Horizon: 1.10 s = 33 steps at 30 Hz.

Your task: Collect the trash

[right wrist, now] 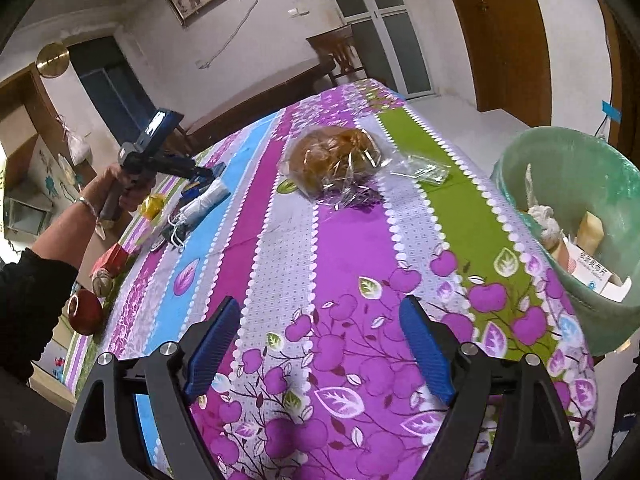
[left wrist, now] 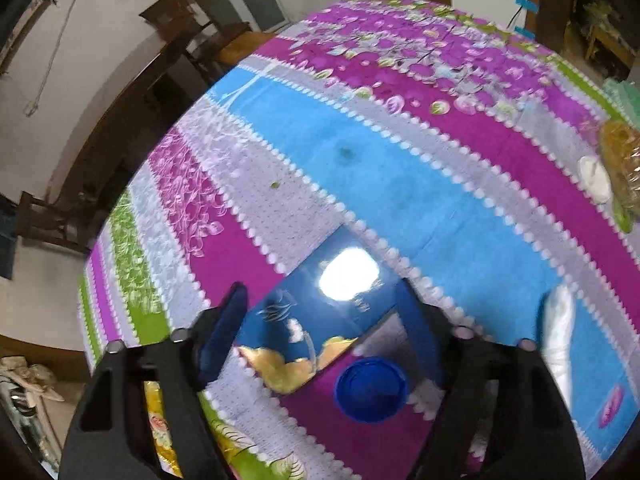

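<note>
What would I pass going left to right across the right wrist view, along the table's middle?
Person's hand holding the left tool → yellow crinkled wrapper → bagged brown bun → clear crumpled plastic wrapper → green lined trash bin.

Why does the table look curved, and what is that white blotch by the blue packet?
Both views: fisheye lenses bow the floral tablecloth and the walls. Left wrist view: the blotch is lamp glare on the shiny blue foil packet; the blue bottle cap and the picture's edges are slightly blurred.
</note>
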Tool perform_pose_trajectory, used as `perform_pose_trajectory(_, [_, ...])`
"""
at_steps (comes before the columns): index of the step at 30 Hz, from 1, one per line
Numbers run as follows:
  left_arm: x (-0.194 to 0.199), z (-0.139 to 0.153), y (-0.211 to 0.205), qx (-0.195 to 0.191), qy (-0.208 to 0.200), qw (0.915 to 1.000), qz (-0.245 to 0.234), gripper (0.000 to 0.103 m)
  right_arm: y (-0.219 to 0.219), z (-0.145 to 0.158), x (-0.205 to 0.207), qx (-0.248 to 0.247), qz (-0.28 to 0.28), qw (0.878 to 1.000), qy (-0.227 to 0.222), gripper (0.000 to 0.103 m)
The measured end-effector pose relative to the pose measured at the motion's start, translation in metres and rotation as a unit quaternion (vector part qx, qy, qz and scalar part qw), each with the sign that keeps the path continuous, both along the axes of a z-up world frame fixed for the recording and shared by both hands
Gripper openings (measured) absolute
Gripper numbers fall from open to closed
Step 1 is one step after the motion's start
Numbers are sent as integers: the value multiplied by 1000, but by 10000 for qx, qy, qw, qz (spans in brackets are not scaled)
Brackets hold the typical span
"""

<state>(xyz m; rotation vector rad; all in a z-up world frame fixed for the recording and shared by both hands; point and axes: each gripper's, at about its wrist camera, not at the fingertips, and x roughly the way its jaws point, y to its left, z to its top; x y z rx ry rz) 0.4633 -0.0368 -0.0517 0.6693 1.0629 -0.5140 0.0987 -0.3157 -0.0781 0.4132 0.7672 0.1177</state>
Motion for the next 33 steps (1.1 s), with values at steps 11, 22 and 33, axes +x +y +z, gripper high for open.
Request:
perform_pose_trajectory(11, [-33, -8, -12, -19, 145, 9999, 22, 0, 4, 2, 2, 28, 148, 9998, -95, 64])
perform_pose_trajectory(22, [-168, 130, 24, -872, -1363, 9853, -540, 0, 2, 12, -16, 36, 246, 9992, -322, 64])
perform_pose_trajectory(33, [-158, 136, 33, -353, -2048, 9775, -364, 96, 58, 35, 5, -82, 810, 9951, -558, 73])
